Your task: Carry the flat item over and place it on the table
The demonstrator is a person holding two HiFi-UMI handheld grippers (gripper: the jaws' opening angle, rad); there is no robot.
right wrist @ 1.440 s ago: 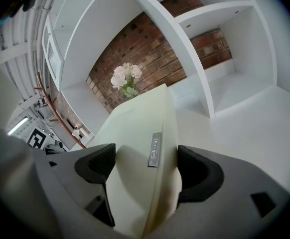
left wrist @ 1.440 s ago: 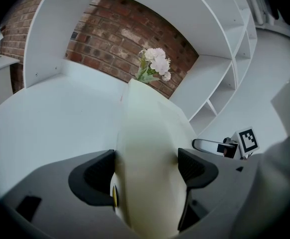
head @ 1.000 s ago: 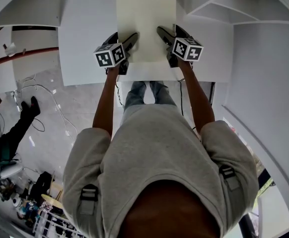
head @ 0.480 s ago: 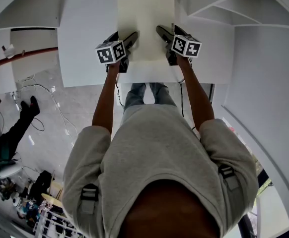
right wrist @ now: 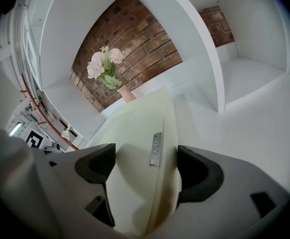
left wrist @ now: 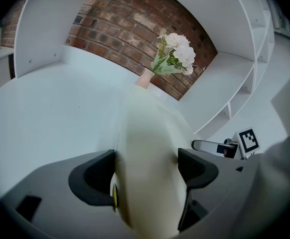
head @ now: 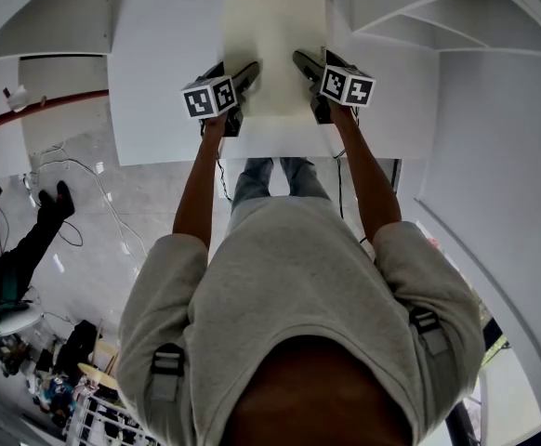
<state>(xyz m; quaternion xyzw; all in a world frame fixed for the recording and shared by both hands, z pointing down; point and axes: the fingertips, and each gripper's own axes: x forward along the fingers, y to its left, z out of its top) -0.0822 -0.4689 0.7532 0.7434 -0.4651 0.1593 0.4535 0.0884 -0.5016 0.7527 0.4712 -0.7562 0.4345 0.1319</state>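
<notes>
the left tool (left wrist: 146, 169) and the right tool (right wrist: 146, 167) each clamp a side edge of a flat cream board (head: 274, 43), jaws pressed against it. the board stretches over the middle of the white table (head: 159, 72), its far end toward a pink vase of white flowers (left wrist: 171, 59) at the table's back edge, before a brick wall (left wrist: 127, 26). whether board and table touch cannot be told.

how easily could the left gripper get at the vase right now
Probably not easily: the left gripper is shut on the flat item, which stretches ahead toward the vase. It would have to let go first.
</notes>
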